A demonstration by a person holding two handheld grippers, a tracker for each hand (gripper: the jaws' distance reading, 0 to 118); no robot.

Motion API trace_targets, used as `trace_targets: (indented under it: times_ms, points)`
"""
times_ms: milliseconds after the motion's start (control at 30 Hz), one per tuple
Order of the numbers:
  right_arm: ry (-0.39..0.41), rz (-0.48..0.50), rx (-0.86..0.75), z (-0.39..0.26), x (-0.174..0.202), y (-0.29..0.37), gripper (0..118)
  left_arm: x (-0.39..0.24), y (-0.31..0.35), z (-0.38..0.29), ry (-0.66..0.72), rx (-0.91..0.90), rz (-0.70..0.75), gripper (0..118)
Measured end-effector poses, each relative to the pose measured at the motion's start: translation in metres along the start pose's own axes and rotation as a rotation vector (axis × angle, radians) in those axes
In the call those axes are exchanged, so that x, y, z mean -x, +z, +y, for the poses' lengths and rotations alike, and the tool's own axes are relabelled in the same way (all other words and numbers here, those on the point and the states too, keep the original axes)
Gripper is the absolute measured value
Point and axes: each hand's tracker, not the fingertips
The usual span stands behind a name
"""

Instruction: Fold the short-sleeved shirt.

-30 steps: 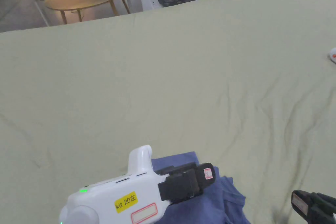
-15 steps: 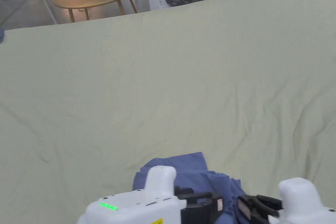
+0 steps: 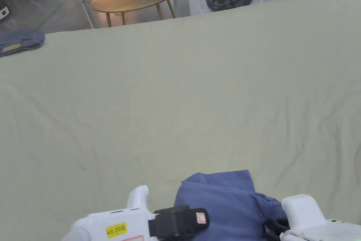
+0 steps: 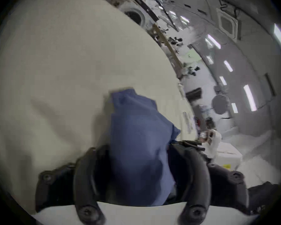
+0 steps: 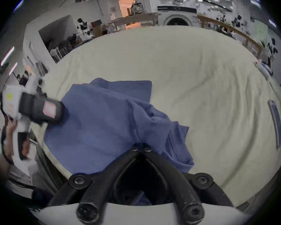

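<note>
Blue shirt held at the near edge

Head view: blue cloth of the shirt is seen bunched between the left hand-held gripper and the right hand-held gripper, on the pale green surface.

Left gripper view: the shirt is seen filling the gap between parted jaws; whether it is pinched cannot be told.

Right gripper view: the jaws of the right hand-held gripper are closed on a shirt fold.

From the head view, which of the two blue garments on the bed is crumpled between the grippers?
The blue shirt at the near edge, bunched up between the left gripper and the right gripper. The other garment lies flat at the far left corner.
</note>
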Motion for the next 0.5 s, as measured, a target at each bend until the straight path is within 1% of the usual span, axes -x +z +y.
trace_targets:
  times_ms: [33,67,100,167,200,233,267,367,433,500]
  points:
    - [-0.022,0.013,0.003,0.000,-0.003,0.000,0,-0.001,-0.004,-0.006,-0.021,-0.017,-0.005,18]
    - [-0.049,0.030,-0.004,0.000,-0.006,0.003,0,-0.002,-0.004,-0.012,-0.072,-0.101,0.098,18]
    - [-0.087,0.082,-0.017,-0.001,-0.011,0.008,0,-0.003,-0.002,-0.013,-0.034,-0.098,0.099,18]
    - [-0.144,0.112,-0.042,-0.001,-0.017,0.020,0,-0.001,0.013,-0.013,0.030,-0.134,0.020,18]
    - [-0.168,0.134,-0.069,-0.002,-0.020,0.026,0,-0.002,0.028,-0.012,0.029,-0.163,0.022,18]
    - [-0.183,0.136,-0.082,0.000,-0.023,0.029,0,0.002,0.044,-0.006,0.033,-0.193,0.029,18]
    - [-0.181,0.123,-0.087,0.003,-0.025,0.031,0,0.007,0.070,-0.001,0.048,-0.207,0.020,18]
    - [-0.167,0.101,-0.100,0.008,-0.033,0.030,0,0.027,0.177,0.007,-0.046,-0.334,0.200,18]
    - [-0.171,0.099,-0.090,0.011,-0.039,0.027,0,0.044,0.254,0.015,-0.004,-0.425,0.377,18]
    - [-0.187,0.116,-0.074,0.013,-0.043,0.023,0,0.061,0.312,0.027,0.059,-0.469,0.500,18]
